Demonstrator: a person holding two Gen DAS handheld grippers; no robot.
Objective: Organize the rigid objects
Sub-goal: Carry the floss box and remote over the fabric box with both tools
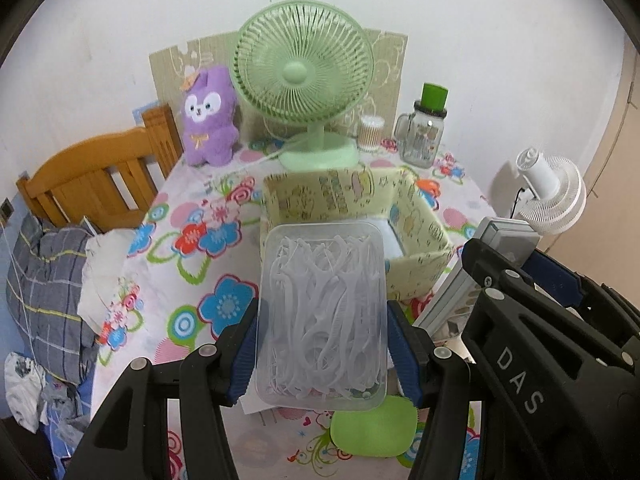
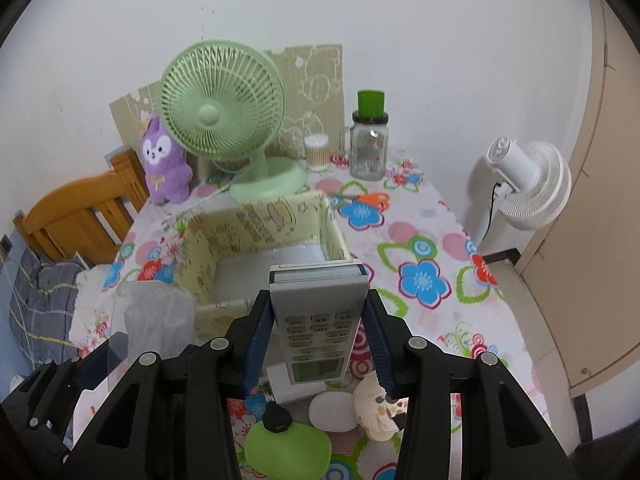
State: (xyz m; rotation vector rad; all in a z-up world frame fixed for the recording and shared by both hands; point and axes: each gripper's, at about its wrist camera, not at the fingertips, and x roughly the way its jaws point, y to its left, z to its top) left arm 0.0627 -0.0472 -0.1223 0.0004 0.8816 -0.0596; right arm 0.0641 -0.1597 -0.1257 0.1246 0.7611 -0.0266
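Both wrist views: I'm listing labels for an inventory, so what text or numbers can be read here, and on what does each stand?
"DAS": white letters on the black body of the right gripper, seen from the left wrist view.
Remote control held in the right gripper: key labels and display too small and blurred to read.
Storage box inner walls: cartoon print, any writing too blurred to read.
Glass jar: printed picture, no legible words.

A plain white wall (image 2: 400,20) stands behind a table under a flowered cloth (image 2: 420,240). A wooden bed frame (image 1: 92,184) with a grey checked quilt (image 1: 44,288) sits to the left. On the right, a white fan (image 2: 528,184) stands beside a beige door (image 2: 600,200). Light is soft and even.
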